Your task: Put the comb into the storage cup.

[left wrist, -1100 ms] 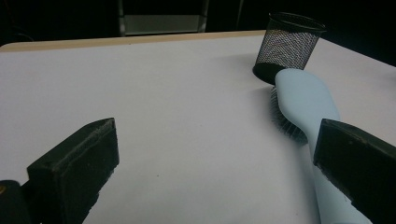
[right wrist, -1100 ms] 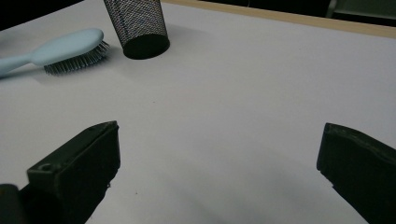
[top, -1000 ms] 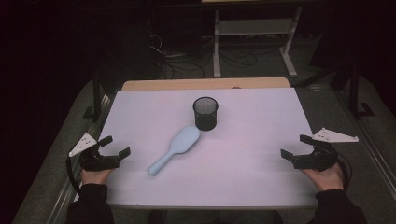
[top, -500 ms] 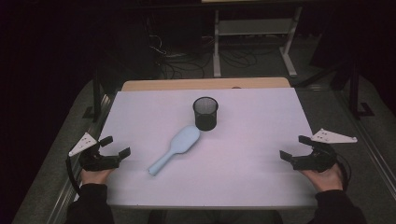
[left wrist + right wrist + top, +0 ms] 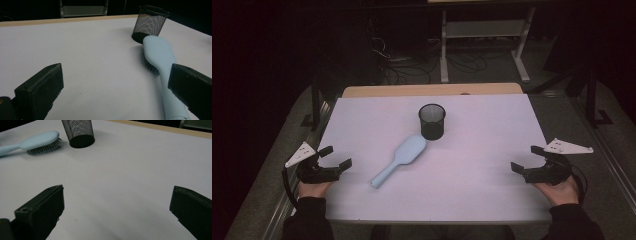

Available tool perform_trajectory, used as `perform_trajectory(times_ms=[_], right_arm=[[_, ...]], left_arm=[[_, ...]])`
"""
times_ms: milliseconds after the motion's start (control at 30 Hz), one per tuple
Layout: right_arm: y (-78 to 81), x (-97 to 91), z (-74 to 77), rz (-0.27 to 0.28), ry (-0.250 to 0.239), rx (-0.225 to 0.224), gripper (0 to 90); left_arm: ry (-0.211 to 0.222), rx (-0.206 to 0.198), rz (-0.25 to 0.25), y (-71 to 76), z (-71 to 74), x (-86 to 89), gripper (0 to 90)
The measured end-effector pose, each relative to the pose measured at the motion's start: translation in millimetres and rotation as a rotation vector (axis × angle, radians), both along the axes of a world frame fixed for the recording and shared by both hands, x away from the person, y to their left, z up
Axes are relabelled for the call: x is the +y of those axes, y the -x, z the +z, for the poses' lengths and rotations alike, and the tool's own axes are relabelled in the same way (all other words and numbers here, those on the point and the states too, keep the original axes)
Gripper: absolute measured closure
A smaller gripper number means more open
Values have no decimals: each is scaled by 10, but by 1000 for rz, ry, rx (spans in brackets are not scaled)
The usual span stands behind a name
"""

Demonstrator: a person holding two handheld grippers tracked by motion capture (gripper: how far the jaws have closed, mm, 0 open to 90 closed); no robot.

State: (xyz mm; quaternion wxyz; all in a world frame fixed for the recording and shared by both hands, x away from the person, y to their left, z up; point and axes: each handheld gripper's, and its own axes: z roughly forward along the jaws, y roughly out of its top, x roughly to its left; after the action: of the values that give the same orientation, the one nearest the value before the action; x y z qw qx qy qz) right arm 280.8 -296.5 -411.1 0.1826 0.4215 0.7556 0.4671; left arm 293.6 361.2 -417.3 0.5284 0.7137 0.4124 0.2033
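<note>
Resting at the near left corner of the white table top (image 5: 492,130), the left gripper (image 5: 335,157) has its two black jaws spread wide with nothing between them, pointing inward across the table. A hand (image 5: 313,189) grips it from behind. Along those jaws in the left gripper view lies bare white surface, with the handle of the light blue hairbrush (image 5: 162,65) running close by the jaw on the right of that view, not touching it as far as can be told.

At the near right corner the right gripper (image 5: 526,159) is likewise wide open and empty, held by the other hand (image 5: 558,191), its jaws aimed toward the middle of the table.

Between the two grippers, a little nearer the left one, the hairbrush lies flat with its bristles down, set on a slant: the handle end points toward the near left, the broad head toward the far right. The head lies just beside the base of a black mesh cup (image 5: 432,121), which stands upright near the table's middle with its mouth open. Whether brush and cup touch cannot be told.
</note>
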Motion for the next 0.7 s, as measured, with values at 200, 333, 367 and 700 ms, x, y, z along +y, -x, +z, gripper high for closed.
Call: perform_trajectory(times_ms=[200,333,367,700], right_arm=[[-10,24,-15,5,16,9,0],[-6,27,-15,6,15,8,0],[-8,26,-15,7,16,8,0],[-15,39,-23,11,24,16,0]], left_arm=[[-17,-2,-8,-13,26,-40,0],[-55,-3,-27,-24,63,-114,0],[-62,-1,-33,-28,73,-129,0],[-105,6,-88,-70,232,-228,0]])
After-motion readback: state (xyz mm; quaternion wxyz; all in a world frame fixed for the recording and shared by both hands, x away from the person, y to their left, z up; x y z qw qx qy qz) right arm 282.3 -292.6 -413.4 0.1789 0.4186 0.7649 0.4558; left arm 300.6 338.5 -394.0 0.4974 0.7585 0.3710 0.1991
